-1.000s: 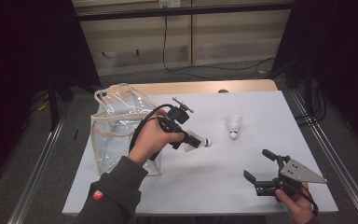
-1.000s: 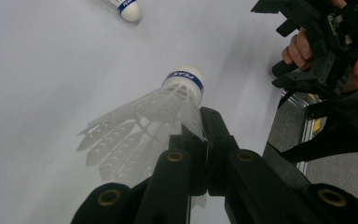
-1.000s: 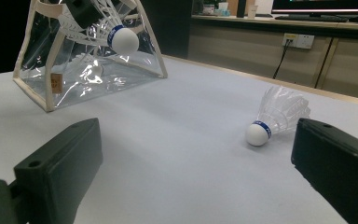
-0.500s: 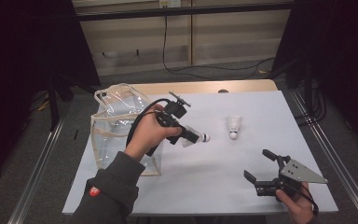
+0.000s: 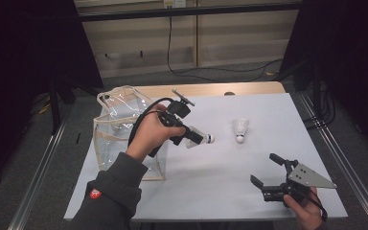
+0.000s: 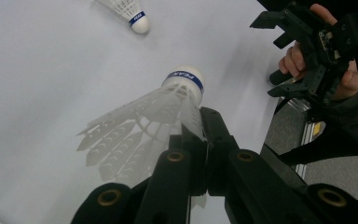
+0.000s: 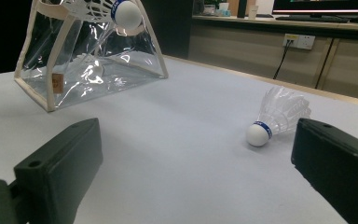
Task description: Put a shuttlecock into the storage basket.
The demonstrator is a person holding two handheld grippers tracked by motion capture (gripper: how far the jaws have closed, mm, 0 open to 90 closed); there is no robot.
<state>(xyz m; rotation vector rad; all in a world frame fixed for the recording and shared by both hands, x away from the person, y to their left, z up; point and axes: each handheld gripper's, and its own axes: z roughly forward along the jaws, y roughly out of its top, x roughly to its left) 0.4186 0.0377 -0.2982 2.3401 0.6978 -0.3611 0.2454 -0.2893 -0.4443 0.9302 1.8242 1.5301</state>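
Observation:
My left gripper [image 5: 191, 136] hangs above the white table [image 5: 220, 191], just right of a clear plastic bag [image 5: 120, 139]. It is shut on the feathers of a white shuttlecock [image 5: 202, 140], cork pointing right. In the left gripper view the black jaws pinch the feather skirt [image 6: 168, 107]. A second shuttlecock [image 5: 240, 129] lies on the table farther right, also seen as the shuttlecock [image 7: 275, 116] ahead of my right gripper [image 7: 196, 154]. The right gripper [image 5: 263, 168] rests low at the front right, open, with nothing between its jaws.
The clear bag [image 7: 74, 70] stands at the table's left edge, its top open; what looks like another shuttlecock [image 7: 86, 65] lies inside. Metal rails run along both sides of the table. A wooden strip borders the far edge.
My left hand has lifted the held shuttlecock slightly and edged it toward the bag. The right gripper has stayed where it was.

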